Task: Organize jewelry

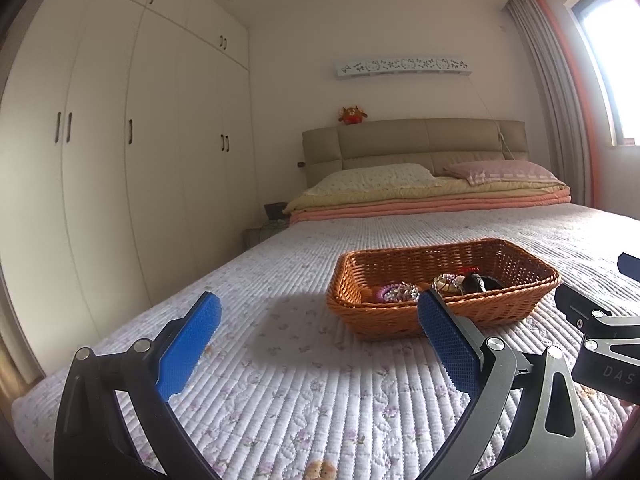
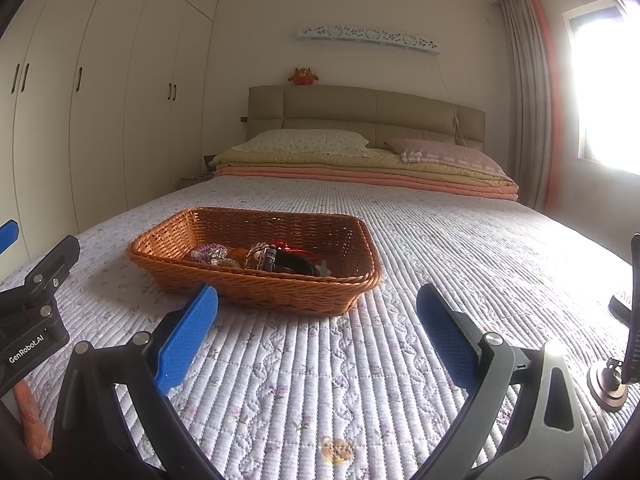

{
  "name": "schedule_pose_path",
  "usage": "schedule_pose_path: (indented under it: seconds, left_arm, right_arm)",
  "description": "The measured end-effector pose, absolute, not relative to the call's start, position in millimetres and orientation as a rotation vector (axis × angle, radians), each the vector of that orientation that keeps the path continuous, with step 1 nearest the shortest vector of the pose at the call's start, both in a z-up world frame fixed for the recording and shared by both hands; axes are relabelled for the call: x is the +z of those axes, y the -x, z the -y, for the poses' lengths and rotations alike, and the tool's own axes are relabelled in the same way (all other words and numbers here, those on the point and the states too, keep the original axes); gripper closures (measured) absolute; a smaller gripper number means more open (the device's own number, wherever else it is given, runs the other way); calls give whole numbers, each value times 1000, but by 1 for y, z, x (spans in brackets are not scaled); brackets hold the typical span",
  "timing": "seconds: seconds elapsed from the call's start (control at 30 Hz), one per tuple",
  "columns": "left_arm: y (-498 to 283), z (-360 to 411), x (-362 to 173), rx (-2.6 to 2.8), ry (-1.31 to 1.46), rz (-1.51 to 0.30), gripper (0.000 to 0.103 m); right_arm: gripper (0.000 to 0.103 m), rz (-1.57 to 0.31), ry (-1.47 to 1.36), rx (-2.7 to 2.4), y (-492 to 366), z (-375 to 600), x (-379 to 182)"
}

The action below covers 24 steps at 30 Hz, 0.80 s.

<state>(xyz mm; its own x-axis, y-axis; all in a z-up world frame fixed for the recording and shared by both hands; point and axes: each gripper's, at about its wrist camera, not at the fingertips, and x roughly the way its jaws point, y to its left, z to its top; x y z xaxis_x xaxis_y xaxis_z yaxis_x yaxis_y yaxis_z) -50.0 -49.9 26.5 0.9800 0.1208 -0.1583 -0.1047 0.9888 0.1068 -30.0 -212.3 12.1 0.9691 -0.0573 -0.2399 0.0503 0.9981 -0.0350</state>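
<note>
A brown wicker basket (image 1: 472, 312) sits on the quilted bed and shows in the right wrist view (image 2: 280, 290) too. Inside lie a purple beaded piece (image 1: 394, 292), a beaded bracelet (image 1: 448, 282), a black watch-like item (image 2: 288, 262) and a red piece (image 2: 282, 245). My left gripper (image 1: 318, 312) is open and empty, low over the quilt, just short of the basket's near left side. My right gripper (image 2: 318, 304) is open and empty, just before the basket's near right corner. Each gripper's body shows at the edge of the other's view.
The white floral quilt (image 2: 440, 240) covers the bed. Folded blankets and two pillows (image 2: 308, 140) lie by the headboard. White wardrobes (image 1: 120, 160) line the left wall. A window with curtains (image 2: 532, 80) is at right. A small metal stand (image 2: 608, 384) sits at right.
</note>
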Motion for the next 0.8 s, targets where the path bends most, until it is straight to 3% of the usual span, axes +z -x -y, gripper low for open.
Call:
schedule_pose_path:
  seconds: [0.8]
  left_arm:
    - [42,43,24,45,-54,-209,7]
  right_arm:
    - [8,-239,33,-47,32,214,13]
